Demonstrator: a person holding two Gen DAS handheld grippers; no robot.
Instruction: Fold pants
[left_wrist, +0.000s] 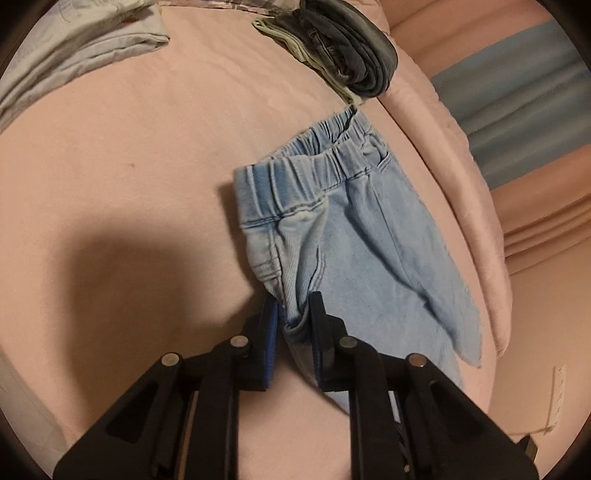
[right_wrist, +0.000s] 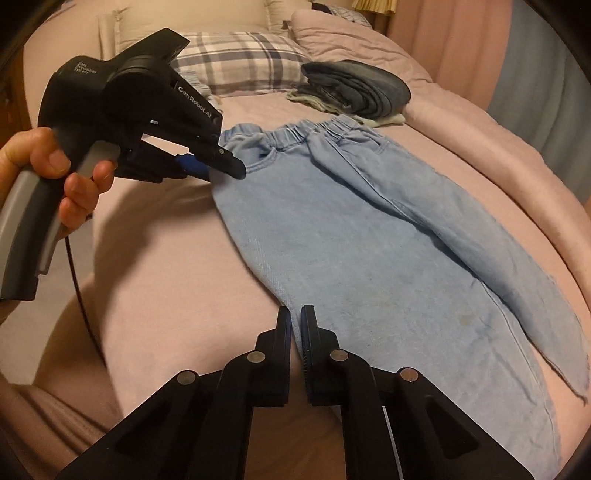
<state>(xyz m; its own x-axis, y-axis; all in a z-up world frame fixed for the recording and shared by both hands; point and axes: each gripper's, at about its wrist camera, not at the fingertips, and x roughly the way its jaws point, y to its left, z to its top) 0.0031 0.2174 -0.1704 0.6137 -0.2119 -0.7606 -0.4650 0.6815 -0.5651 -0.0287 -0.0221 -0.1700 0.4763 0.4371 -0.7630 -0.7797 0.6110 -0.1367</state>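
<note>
Between left gripper (left_wrist: 293, 332) jaws: pants (left_wrist: 354, 236) fabric, pinched; right gripper (right_wrist: 295, 332) jaws clamp pants edge.

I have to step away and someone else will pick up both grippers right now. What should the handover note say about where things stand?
Left gripper: shut on the near side edge of the light blue pants, a short way below the waistband.
Right gripper: jaws nearly together on the same edge, farther down the leg; whether cloth is truly pinched cannot be told.
Pants: lying lengthwise on the pink bed sheet, legs spread side by side, waistband toward the pillow.
A folded dark pair sits beyond the waistband.
Done: pants laid out, edge gripped.
Left: every fold, probably starting by bringing one leg over the other.
</note>
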